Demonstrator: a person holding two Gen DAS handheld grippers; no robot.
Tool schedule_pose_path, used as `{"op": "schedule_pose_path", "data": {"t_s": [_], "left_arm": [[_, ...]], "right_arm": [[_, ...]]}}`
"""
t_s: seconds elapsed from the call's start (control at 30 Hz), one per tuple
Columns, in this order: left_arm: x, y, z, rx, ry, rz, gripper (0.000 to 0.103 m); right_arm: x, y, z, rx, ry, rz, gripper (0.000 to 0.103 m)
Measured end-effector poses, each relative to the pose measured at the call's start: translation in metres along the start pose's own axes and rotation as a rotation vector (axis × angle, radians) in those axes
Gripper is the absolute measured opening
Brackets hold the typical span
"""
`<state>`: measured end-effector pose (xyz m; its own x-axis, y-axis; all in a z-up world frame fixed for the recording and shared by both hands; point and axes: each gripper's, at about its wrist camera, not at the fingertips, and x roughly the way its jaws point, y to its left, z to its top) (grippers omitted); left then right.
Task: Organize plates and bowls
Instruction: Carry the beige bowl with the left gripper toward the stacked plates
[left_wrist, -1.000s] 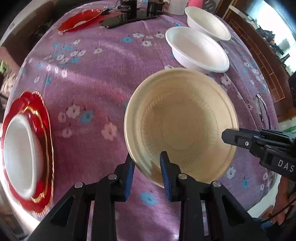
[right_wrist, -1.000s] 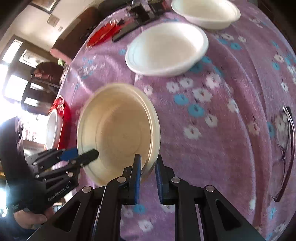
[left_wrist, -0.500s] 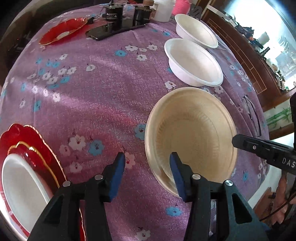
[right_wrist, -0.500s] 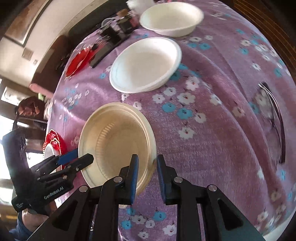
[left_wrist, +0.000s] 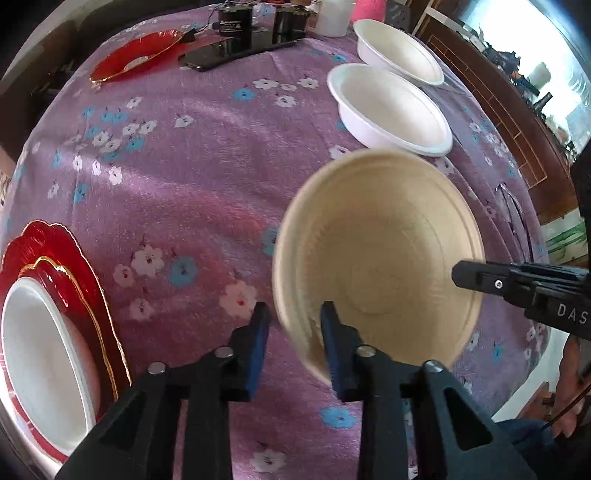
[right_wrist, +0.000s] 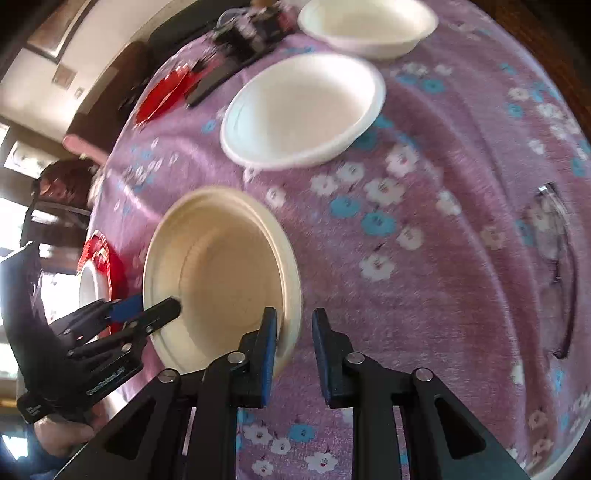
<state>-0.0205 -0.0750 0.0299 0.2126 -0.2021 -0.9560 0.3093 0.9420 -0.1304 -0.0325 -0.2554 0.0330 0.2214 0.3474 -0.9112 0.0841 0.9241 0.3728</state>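
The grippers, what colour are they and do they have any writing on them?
Both are black plastic with silver screws. The left gripper and right gripper have blue pads on their fingers' inner faces. White letters "DAS" show on the right one; the left one's white lettering is too blurred to read.

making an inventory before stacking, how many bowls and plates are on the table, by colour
White bowls: 3, one far, one nearer, one on the near red plate.
Beige bowls: 1 visible, though its doubled rim may hide a nested second.
Red plates: 2, near and far.
Total: 6 dishes.
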Motion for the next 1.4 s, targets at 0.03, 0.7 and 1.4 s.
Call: {"op": "schedule_pose_path", "data": {"t_s": [0.03,0.7,1.4], "left_arm": [[-0.002,-0.002,-0.001,0.006,-0.003,0.008,0.019],[-0.038,0.0,-0.011,-0.044,-0.087,0.085,0.019],[-0.11,0.094,-0.042,-0.295,-0.206,0.145,0.019]], "right_arm": [[-0.001,0.001,0.0,-0.016,-0.001,-0.002,0.012],[-0.031,0.021,-0.013,-0.134,-0.079,0.032,0.012],[-0.026,0.14,0.006,-0.31,0.019,0.144,0.012]]}}
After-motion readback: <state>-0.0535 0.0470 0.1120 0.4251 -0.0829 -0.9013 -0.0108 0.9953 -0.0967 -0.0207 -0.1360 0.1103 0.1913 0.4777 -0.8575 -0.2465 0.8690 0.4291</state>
